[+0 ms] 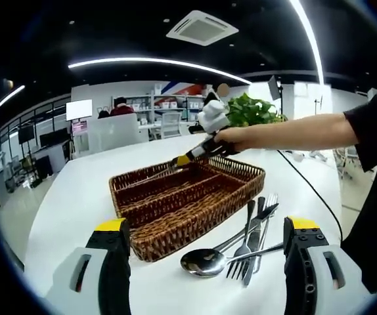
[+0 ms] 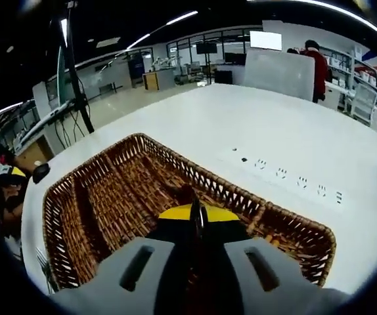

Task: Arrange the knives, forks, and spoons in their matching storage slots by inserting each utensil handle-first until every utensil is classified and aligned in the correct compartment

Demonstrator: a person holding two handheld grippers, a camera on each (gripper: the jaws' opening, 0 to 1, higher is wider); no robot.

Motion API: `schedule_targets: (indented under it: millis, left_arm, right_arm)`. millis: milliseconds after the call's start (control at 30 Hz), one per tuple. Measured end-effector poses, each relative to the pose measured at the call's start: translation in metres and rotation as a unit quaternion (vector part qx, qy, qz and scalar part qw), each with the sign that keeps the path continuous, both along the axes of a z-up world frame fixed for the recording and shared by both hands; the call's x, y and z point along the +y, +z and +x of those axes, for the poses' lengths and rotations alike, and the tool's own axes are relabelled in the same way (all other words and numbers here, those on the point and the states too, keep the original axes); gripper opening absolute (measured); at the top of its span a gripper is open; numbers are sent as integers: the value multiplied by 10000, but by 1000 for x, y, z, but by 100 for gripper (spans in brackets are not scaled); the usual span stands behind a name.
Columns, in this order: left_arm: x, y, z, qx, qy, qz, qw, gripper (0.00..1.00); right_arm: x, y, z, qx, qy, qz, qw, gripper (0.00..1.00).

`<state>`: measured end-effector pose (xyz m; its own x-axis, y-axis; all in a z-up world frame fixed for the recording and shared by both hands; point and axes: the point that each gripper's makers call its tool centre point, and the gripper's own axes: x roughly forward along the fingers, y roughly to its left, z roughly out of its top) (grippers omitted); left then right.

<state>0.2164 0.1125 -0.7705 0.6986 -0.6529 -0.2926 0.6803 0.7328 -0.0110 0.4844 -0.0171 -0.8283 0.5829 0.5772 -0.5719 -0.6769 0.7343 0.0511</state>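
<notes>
— White office table (image 1: 77, 197) under strip lights; where does everything sit?

— My wicker tray (image 1: 175, 216) is mid-table, long compartments running away from me. Just beside it lie a spoon (image 1: 205, 261), a fork (image 1: 243, 252) and more cutlery, touching in a loose heap.

— And your tools?

— My left gripper (image 1: 205, 246) hangs wide apart near that heap, holding nothing. My right gripper (image 2: 198, 216) is pinched closed on a thin utensil, over the tray's far side; which kind, I cannot tell.

— So which step?

— I judge I'm slotting this piece. Next it needs lowering along one compartment, handle leading, then release.
</notes>
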Motion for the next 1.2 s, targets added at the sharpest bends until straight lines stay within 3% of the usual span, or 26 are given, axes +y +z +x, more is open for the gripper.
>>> schedule_targets:
  millis: [300,500,600,667,700,767,1000,1100,1167,1200]
  left_arm:
    - [3,-4,0,47,44,26,10000,99]
    - [7,-6,1,69,70,45,9999,99]
    - [5,-6,1,72,42,44,10000,99]
    - [4,-6,1,63,25,44,10000,99]
    - [4,-6,1,58,22,44,10000,99]
    - [4,-5,1,55,23,36,10000,99]
    - [3,-4,2,47,11,45,10000,99]
    - [2,-3,2,40,2,37,10000,99]
    - [3,-3,3,37,11,63,10000,99]
    - [2,-3,4,36,13,58,10000,99]
  right_arm:
    - [3,-18,7,2,-80,-542,9985,6]
    - [3,-18,6,74,-68,-529,9985,6]
    - [1,-18,8,-125,-38,-817,9966,6]
    - [2,-18,5,26,-19,-678,9977,5]
    - [7,-17,-1,257,-5,-433,9987,4]
    - [4,-14,3,143,11,-492,9987,3]
    - [3,-14,-3,410,11,-288,9987,3]
    - [2,-14,-3,411,17,-348,9985,3]
    - [2,-14,-3,286,99,-529,9981,4]
    - [1,-13,1,79,167,-760,9969,5]
